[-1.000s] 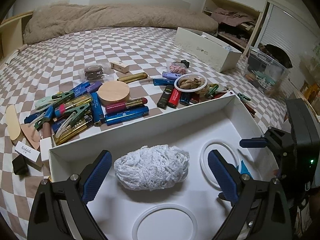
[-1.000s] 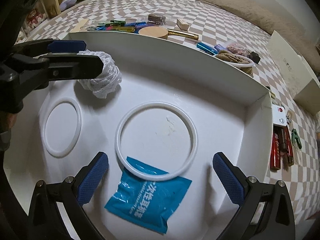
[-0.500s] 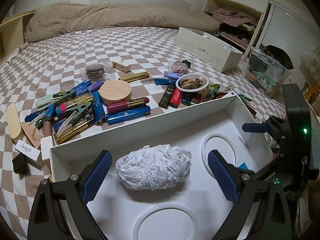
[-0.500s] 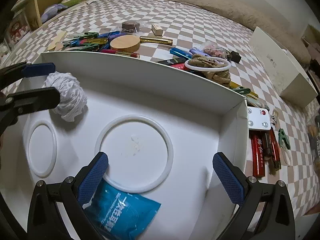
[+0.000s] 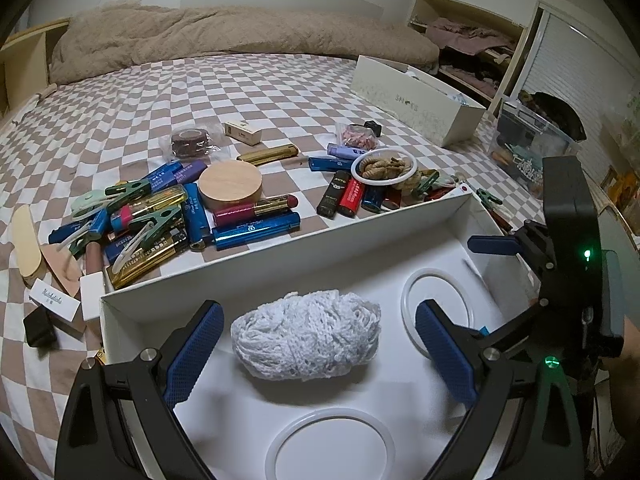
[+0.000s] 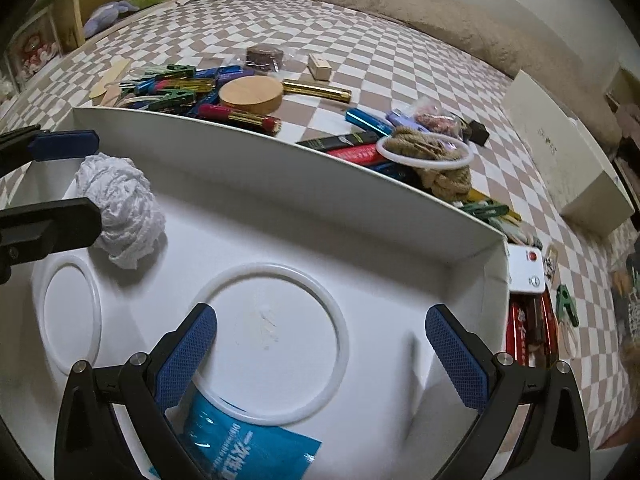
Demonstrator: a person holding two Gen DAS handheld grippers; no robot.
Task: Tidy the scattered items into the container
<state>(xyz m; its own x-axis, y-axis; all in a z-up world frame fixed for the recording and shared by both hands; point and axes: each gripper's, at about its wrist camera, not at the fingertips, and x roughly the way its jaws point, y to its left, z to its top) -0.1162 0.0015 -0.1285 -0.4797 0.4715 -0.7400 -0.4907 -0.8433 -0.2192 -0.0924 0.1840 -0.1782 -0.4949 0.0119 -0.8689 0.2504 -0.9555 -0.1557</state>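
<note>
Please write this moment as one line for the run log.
left gripper: open, empty, over yarn | right gripper: open, empty, over box | in box: yarn, two rings, blue packet | outside: most items

A small white box at the bed's left edge reads "Matchsticks" in script, and a black lighter beside the red one shows "AUTO". The long cream box farther back carries faint grey letters like "SHOES"; the blue packet's white characters are too blurred to read
</note>
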